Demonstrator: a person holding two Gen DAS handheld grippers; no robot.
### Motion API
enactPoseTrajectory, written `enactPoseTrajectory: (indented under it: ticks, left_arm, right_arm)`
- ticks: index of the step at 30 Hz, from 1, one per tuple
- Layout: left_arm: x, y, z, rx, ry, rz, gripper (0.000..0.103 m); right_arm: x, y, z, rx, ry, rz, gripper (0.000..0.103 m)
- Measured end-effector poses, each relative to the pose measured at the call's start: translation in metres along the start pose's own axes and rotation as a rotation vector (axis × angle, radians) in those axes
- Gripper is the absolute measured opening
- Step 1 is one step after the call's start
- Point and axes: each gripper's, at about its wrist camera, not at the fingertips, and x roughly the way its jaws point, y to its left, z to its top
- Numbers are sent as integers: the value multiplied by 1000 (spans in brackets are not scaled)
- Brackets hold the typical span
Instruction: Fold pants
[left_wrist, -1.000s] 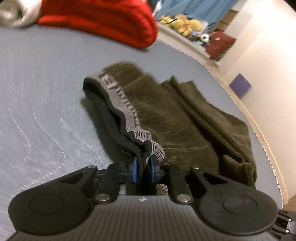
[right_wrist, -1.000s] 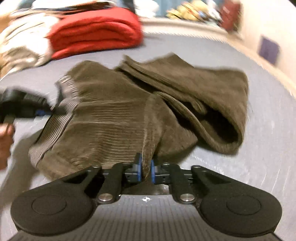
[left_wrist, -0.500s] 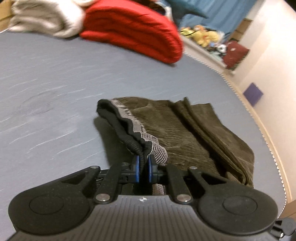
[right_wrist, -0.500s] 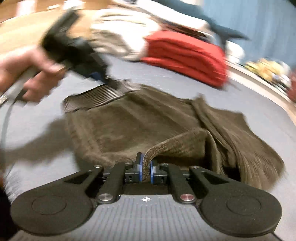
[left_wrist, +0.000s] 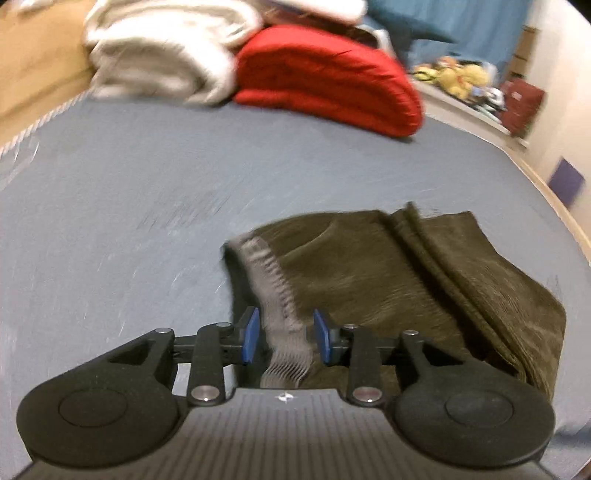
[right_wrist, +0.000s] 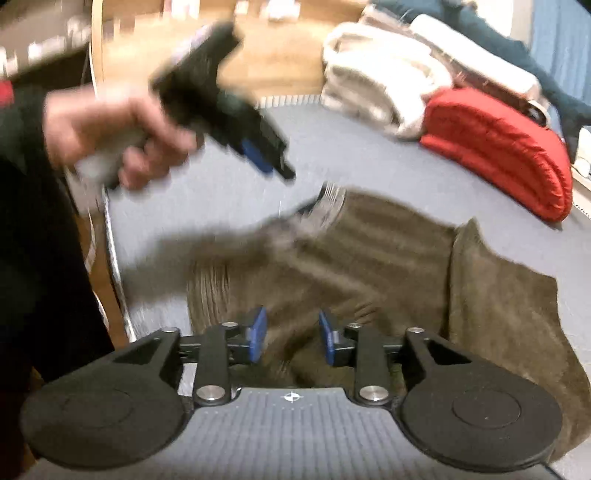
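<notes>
Olive-brown corduroy pants (left_wrist: 388, 288) lie folded over on the blue-grey bed (left_wrist: 147, 221), their grey ribbed waistband (left_wrist: 273, 291) at the left end. My left gripper (left_wrist: 286, 338) hovers just above that waistband. Its jaws are opening, and the band shows in the gap untouched by the blue pads (left_wrist: 252, 336). In the right wrist view my right gripper (right_wrist: 291, 336) hangs over the near edge of the pants (right_wrist: 369, 266). Its jaws are opening too, with the cloth lying loose below them. A hand (right_wrist: 110, 133) holds the left gripper (right_wrist: 273, 162) above the waistband corner.
A folded red blanket (left_wrist: 332, 85) and a cream blanket (left_wrist: 159, 62) sit at the far end of the bed. The bed's right edge (left_wrist: 554, 199) runs along a pale wall. A dark sleeve (right_wrist: 33, 258) fills the left of the right wrist view.
Both grippers were shut on the pants, the left on the waistband, the right on a fold. Both have let go, opened and lifted back; the pants now lie on the bed.
</notes>
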Motion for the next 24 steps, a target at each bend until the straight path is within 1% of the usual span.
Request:
enactPoseTrajectory:
  ticks: [1, 2, 4, 7, 9, 11, 12, 13, 14, 16, 17, 18, 19, 20, 21, 22, 24]
  left_arm:
    - [2, -9, 1, 25, -5, -13, 36]
    - [7, -19, 1, 38, -5, -37, 36]
    - [13, -30, 2, 47, -6, -94, 36]
    - [24, -54, -3, 75, -6, -142, 36]
    - [36, -71, -6, 102, 5, -163, 36]
    - [41, -80, -12, 142, 15, -183, 36]
    - [45, -87, -15, 160, 23, -196, 36]
    - [49, -91, -18, 177, 38, -215, 36]
    - [53, -94, -20, 192, 57, -236, 36]
    - [61, -98, -23, 201, 80, -252, 39]
    - [64, -99, -23, 197, 85, -253, 45]
    - [65, -99, -24, 195, 92, -254, 48]
    - [67, -99, -24, 194, 97, -255, 49]
    - [69, -100, -23, 193, 99, -253, 49]
    - [68, -100, -23, 194, 100, -253, 50]
    - [69, -100, -22, 195, 101, -254, 51]
    - [68, -100, -21, 197, 102, -251, 53]
  right_arm:
    - [-10, -14, 5, 33, -38, 10, 36]
    - [-20, -29, 9, 75, -70, -3, 38]
    - [-27, -56, 20, 142, -84, -78, 39]
    - [-9, -88, 32, 133, -16, -250, 39]
    - [10, -102, 26, 143, 8, -302, 40]
    - [35, -116, 11, 200, 24, -354, 40]
    - [50, -121, 2, 230, 53, -367, 40]
    - [64, -125, -5, 249, 101, -374, 40]
    - [75, -125, -9, 234, 136, -378, 40]
    - [85, -123, -14, 192, 147, -380, 44]
    - [88, -124, -15, 195, 154, -383, 45]
    - [90, -126, -16, 206, 156, -379, 45]
    - [90, -128, -16, 216, 155, -374, 44]
    - [90, -131, -17, 223, 158, -370, 43]
    - [89, -129, -18, 227, 160, -366, 33]
    - [88, -130, -19, 232, 161, -361, 29]
    - [84, -132, -18, 253, 144, -344, 23]
